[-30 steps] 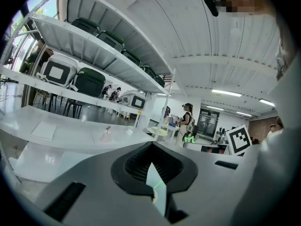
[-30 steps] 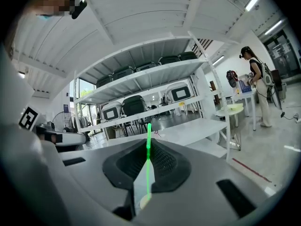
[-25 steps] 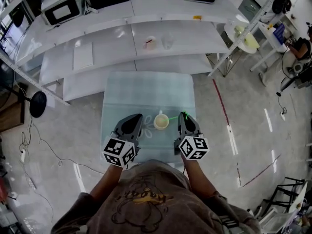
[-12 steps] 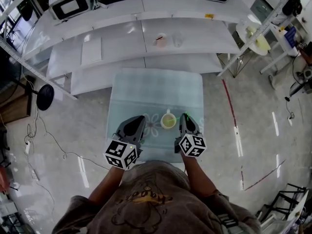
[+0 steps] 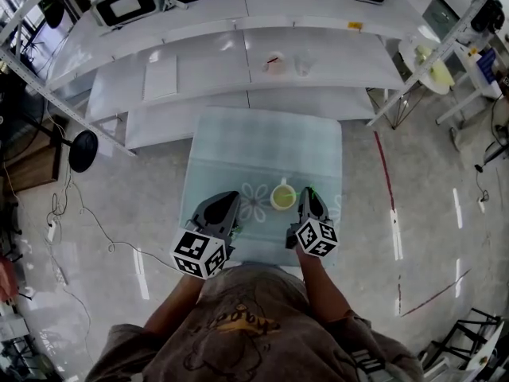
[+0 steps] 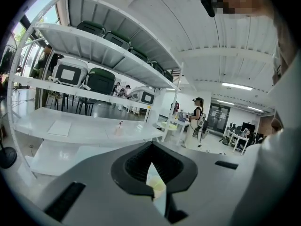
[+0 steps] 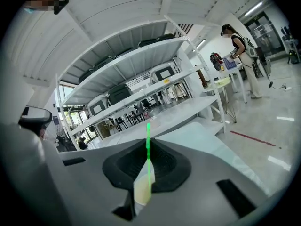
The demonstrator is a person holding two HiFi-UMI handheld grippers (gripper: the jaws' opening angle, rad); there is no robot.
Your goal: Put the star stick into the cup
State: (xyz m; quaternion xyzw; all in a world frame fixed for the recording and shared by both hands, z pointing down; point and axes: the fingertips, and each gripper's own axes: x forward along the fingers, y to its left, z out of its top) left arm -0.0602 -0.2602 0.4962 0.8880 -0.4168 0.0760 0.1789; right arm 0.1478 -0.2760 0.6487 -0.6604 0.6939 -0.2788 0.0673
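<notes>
**Head view, lower centre.** A person in a brown printed shirt holds both tools over the near edge of a pale glass-topped table.

**Left hand-held gripper**, left of centre. Its marker cube faces the camera. In the left gripper view the jaws are pressed together and hold nothing; only a thin sliver of light shows between them.

**Right hand-held gripper**, right of centre, with its marker cube. In the right gripper view the jaws pinch the star stick, whose green shaft rises upright from between the pads. The star end is not visible.

**Cup**. A pale yellow cup stands upright on the table between the two gripper tips, nearer the right one. The tip of the stick lies just to the right of the cup's rim, outside the cup. A faint flower pattern on the table top lies just left of the cup.

**Upper frame.** Beyond the table runs white shelving. It carries a pinkish cup, a clear cup and a flat white sheet.
</notes>
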